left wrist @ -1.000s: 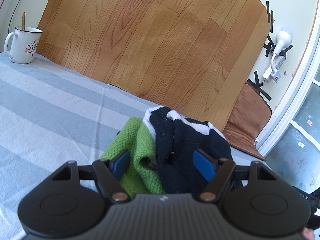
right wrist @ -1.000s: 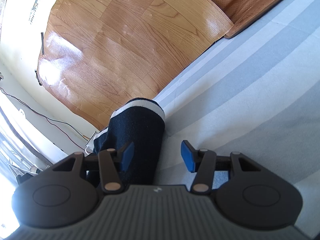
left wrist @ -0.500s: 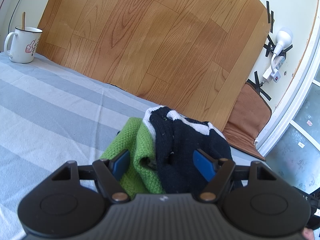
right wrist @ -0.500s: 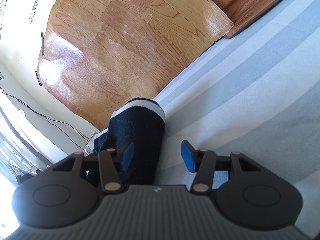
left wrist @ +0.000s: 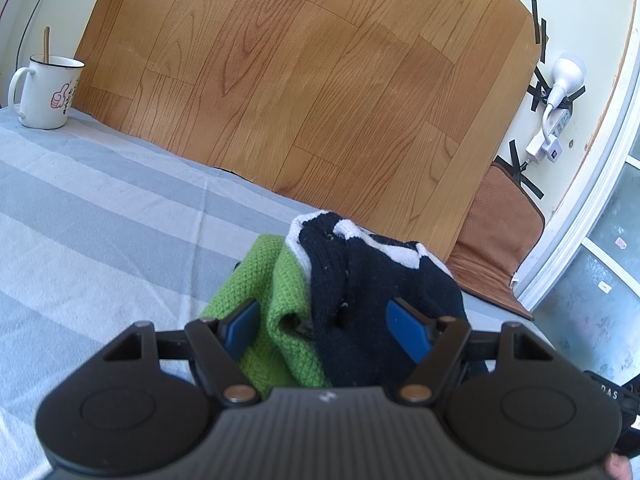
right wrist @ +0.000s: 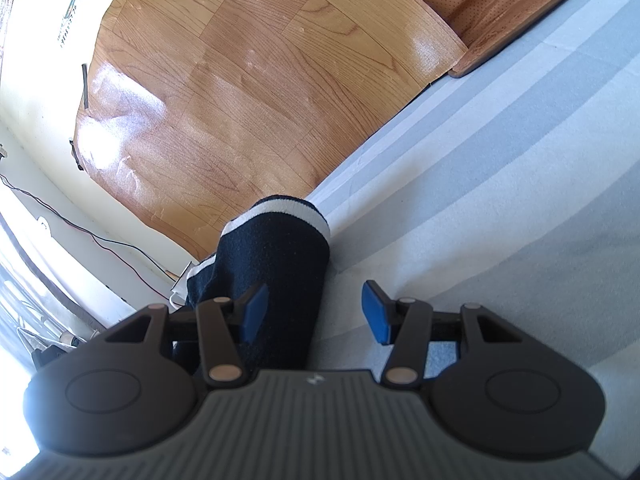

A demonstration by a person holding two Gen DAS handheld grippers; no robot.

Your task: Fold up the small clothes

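Two knitted garments sit bunched together on the grey-and-white striped bed cover (left wrist: 100, 208): a lime-green knit piece (left wrist: 280, 280) and a navy knit piece with white trim (left wrist: 360, 280), the navy one just right of the green and overlapping it. My worry is that closing the left gripper (left wrist: 324, 324) here would pinch both layers at once and drag the green piece along with the navy. Its jaws stand open, the bundle lying between the blue pads, and I cannot tell whether either pad touches it. The right gripper (right wrist: 316, 312) is open too, and the navy piece lies against its left pad, so closing could catch only an edge and let the knit slip.
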